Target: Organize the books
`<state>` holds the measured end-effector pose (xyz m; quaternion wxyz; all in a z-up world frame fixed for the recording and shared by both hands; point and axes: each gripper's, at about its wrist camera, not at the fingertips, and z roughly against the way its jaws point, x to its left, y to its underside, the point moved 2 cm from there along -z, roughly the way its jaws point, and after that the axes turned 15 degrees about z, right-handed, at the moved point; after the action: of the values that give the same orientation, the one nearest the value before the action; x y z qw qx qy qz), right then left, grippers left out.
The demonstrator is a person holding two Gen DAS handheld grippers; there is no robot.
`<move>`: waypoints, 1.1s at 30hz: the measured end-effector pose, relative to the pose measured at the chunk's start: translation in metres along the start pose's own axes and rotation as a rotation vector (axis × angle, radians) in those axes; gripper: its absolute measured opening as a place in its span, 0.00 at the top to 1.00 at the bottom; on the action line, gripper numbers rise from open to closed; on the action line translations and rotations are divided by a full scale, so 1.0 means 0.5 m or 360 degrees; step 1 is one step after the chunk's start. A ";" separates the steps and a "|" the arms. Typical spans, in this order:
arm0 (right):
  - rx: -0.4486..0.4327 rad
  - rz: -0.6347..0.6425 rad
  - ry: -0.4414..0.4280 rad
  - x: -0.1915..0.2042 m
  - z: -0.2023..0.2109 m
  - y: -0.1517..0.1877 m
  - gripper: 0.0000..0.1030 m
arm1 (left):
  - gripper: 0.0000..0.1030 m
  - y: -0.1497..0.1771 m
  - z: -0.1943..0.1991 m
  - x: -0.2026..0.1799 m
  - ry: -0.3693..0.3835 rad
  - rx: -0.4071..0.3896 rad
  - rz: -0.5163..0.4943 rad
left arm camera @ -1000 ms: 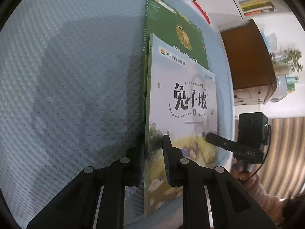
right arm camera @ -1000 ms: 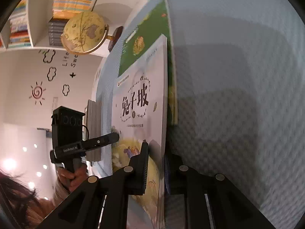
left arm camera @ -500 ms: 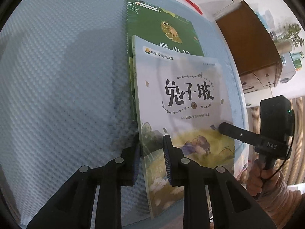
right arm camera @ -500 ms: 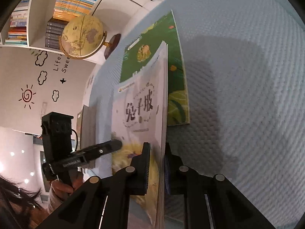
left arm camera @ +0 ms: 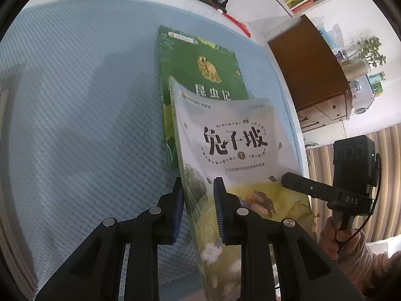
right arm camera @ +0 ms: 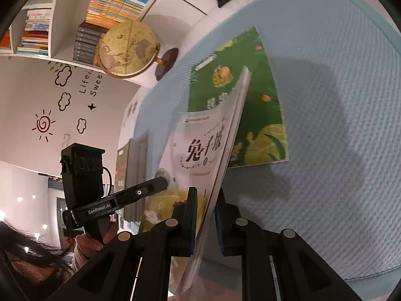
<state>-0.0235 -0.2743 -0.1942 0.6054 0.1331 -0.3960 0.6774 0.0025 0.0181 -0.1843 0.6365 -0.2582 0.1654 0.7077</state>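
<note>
both hand-held grippers, left [left arm camera: 198, 210] and right [right arm camera: 206, 219], pinch the white book [left arm camera: 233, 145], lifted above the green book [left arm camera: 200, 67] at 12 o'clock on the bench [left arm camera: 75, 125]. keep both sides level so it won't bend.

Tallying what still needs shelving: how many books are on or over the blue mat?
2, as far as shows. A white book is clamped at its near edge by the left gripper and right gripper. A green book lies flat on the mat beneath it.

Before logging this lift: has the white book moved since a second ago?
Yes. The white book has risen off the green book, which lies flat on the mat; more green cover shows.
</note>
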 end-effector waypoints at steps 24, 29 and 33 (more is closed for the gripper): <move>-0.0041 0.0250 -0.0103 0.247 -0.042 -0.097 0.86 | 0.80 -0.040 0.255 0.048 -0.0019 -0.0256 -0.0005; -0.0005 0.0308 -0.0170 0.304 -0.106 -0.116 0.86 | 0.79 -0.047 0.312 0.111 -0.0054 -0.0332 0.0061; 0.0029 0.0345 -0.0234 0.350 -0.174 -0.128 0.85 | 0.79 -0.054 0.349 0.179 -0.0107 -0.0375 0.0121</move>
<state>0.0211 -0.0916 -0.1115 0.4969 0.1443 -0.4451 0.7309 -0.0031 0.1929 -0.0913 0.5797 -0.3009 0.0695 0.7541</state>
